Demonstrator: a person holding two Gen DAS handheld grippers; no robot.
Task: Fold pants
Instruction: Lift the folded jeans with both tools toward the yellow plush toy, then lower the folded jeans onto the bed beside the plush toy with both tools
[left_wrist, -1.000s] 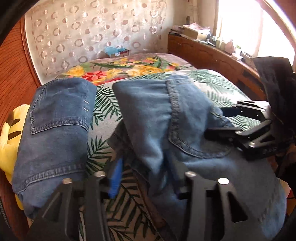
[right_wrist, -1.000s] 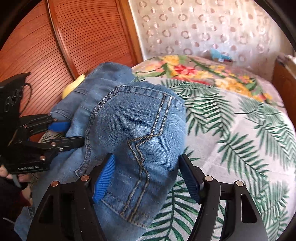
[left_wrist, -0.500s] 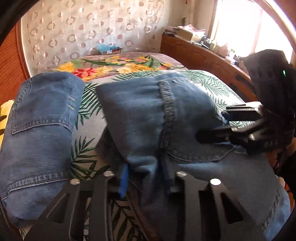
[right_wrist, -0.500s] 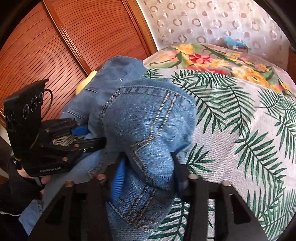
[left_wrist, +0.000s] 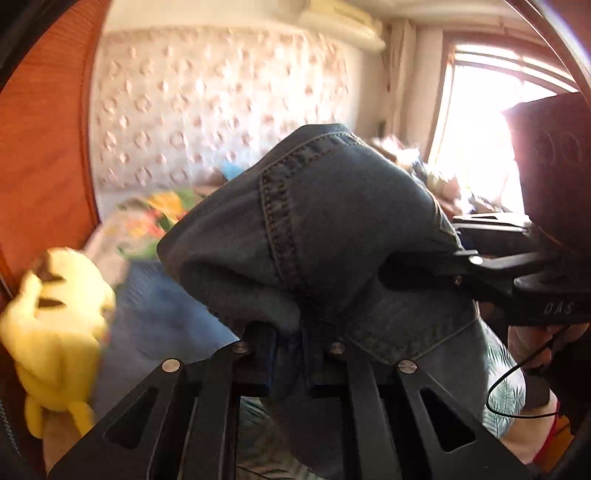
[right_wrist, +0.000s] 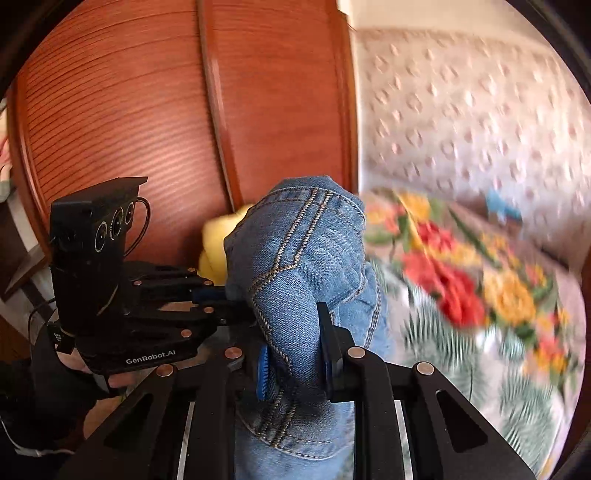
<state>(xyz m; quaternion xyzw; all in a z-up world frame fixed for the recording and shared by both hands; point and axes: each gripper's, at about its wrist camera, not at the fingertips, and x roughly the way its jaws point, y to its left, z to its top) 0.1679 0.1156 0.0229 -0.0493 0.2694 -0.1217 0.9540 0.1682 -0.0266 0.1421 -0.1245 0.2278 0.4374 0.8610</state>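
Denim fills the middle of both wrist views: the jeans (left_wrist: 332, 236) are bunched and lifted, held by both tools at once. In the left wrist view, the left gripper (left_wrist: 291, 354) has its fingers drawn close together, clamped on a thick wad of the fabric, which rises ahead of it in a rounded hump crossed by a double-stitched seam and the curved edge of a back pocket. To its right the right gripper (left_wrist: 417, 266) reaches in sideways, its black fingers pressed into the same hump, with the person's hand below it and a thin black cable looping down. To the left lies a yellow plush toy (left_wrist: 55, 317), soft and blurred, beside a second blue garment (left_wrist: 162, 317) on the bed.

The right wrist view shows what the other hides: the right gripper (right_wrist: 295, 365) with its ribbed blue pads (right_wrist: 263, 373) squeezed onto a fold of the jeans (right_wrist: 303, 266), where tan zigzag stitching decorates a pocket and the weave looks lighter and faded. To its left the left gripper (right_wrist: 221, 299) bites the cloth from the side, its black camera housing carrying round lenses and white lettering. Behind stands a reddish ribbed wooden panel (right_wrist: 147, 110); to the right spreads a floral and palm-leaf bedspread (right_wrist: 461, 302), smeared by motion, below a pale wall with a dotted pattern (right_wrist: 461, 110).
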